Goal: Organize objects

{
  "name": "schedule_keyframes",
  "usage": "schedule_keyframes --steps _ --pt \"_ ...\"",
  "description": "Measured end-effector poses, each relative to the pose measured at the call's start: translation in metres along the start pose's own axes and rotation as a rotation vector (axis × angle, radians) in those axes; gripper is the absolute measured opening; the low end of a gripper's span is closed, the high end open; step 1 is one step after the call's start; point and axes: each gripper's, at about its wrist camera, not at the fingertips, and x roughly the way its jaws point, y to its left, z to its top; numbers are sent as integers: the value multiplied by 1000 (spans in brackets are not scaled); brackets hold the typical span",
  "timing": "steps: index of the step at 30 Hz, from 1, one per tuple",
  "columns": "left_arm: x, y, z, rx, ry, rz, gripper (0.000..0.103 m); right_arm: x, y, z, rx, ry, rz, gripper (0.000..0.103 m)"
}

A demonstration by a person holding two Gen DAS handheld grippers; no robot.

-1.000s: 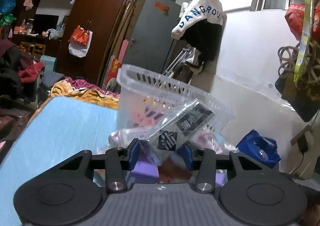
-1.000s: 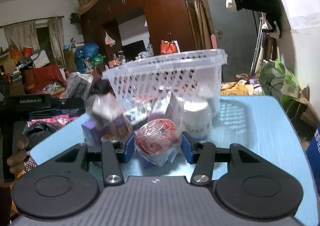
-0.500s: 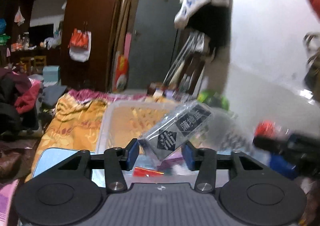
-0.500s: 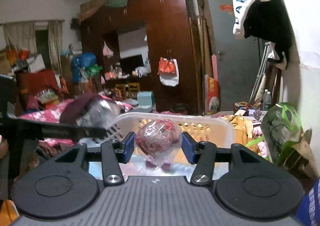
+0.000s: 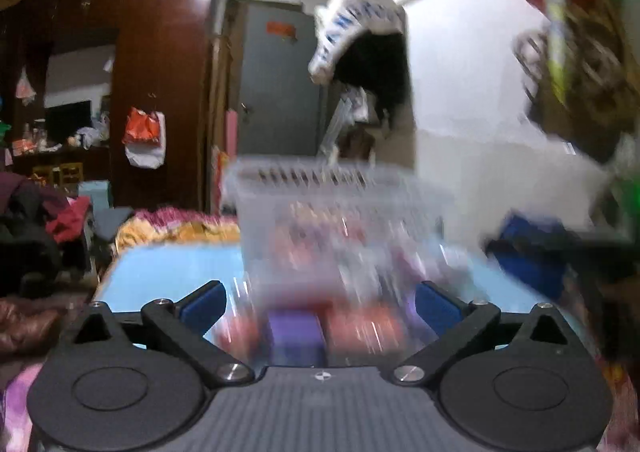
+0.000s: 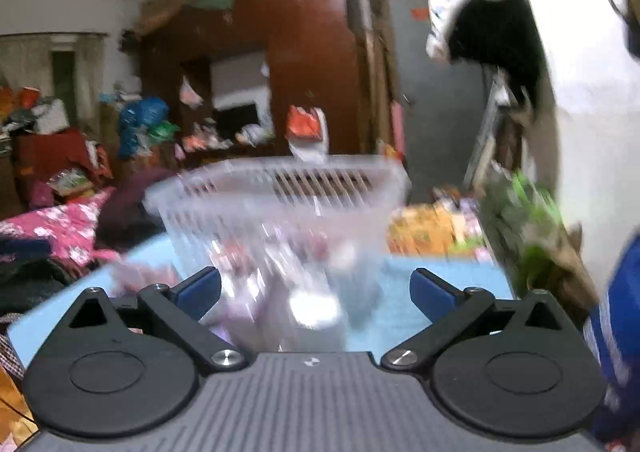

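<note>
Blue tabletop (image 5: pixel 168 272) spreads out ahead of both your grippers, and on it, straight in front of each, stands the clear slotted basket (image 5: pixel 320 188), blurred in both views. Loose packets lie heaped at its foot, too smeared to name, apart from a purple box (image 5: pixel 294 332) just in front of your left gripper (image 5: pixel 320 306) and a pale bottle-like shape (image 6: pixel 316 308) just ahead of your right gripper (image 6: pixel 316 292). Both sets of jaws have just been opening and now stand spread wide, blue pads (image 5: pixel 202 306) far apart, with nothing pinched between them on either side.
</note>
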Motion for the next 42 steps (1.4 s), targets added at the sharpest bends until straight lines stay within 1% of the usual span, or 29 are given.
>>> schedule_keyframes --steps 2,3,5,6,7,8,9,10,12,13,15,19,22,26,30,34,37,38,40,42 --pt "-11 -13 -25 18 36 -9 102 8 -5 -10 24 29 -9 103" --pt "-13 -18 -31 31 50 -14 102 11 -4 -11 30 34 -7 101" --pt "-16 -28 -41 50 59 -12 102 20 -3 -7 31 42 2 93" --pt "-17 -30 -44 55 58 -13 102 25 -1 -6 27 51 9 85" --pt "-13 -33 -45 63 67 -17 102 29 1 -5 25 63 10 81" --pt "-7 -35 -47 73 81 -17 102 34 2 -6 22 77 18 80" --pt "-2 -33 -50 77 90 -10 102 39 3 -6 18 90 25 76" --pt "1 -34 -55 78 100 -4 102 43 4 -8 17 103 23 68" --pt "7 -30 -61 71 117 0 101 47 3 -13 15 121 17 56" --pt "9 -29 -62 65 117 5 98 46 1 -16 12 120 13 50" --pt "8 -30 -66 51 102 16 80 40 -2 -18 16 115 18 49" --pt "4 -18 -64 -23 58 -16 78 23 -2 -19 14 77 4 49" --pt "-1 -15 -61 -23 15 3 78 5 -4 -21 38 39 18 49" --pt "1 -5 -57 -44 7 22 79 -20 -4 -29 90 -9 32 49" --pt "3 1 -55 -60 5 17 79 -23 2 -38 111 -1 42 49" --pt "5 4 -49 -68 -16 22 79 -30 4 -36 116 -34 51 49" --pt "5 8 -32 -60 -50 10 79 -35 6 -25 111 -69 68 49" --pt "5 11 -19 -61 -73 5 79 -38 10 -18 98 -84 79 49" --pt "7 18 10 -65 -117 -4 79 -39 17 2 48 -120 75 49" --pt "20 24 48 -70 -139 -18 79 -34 24 31 -10 -161 62 49"
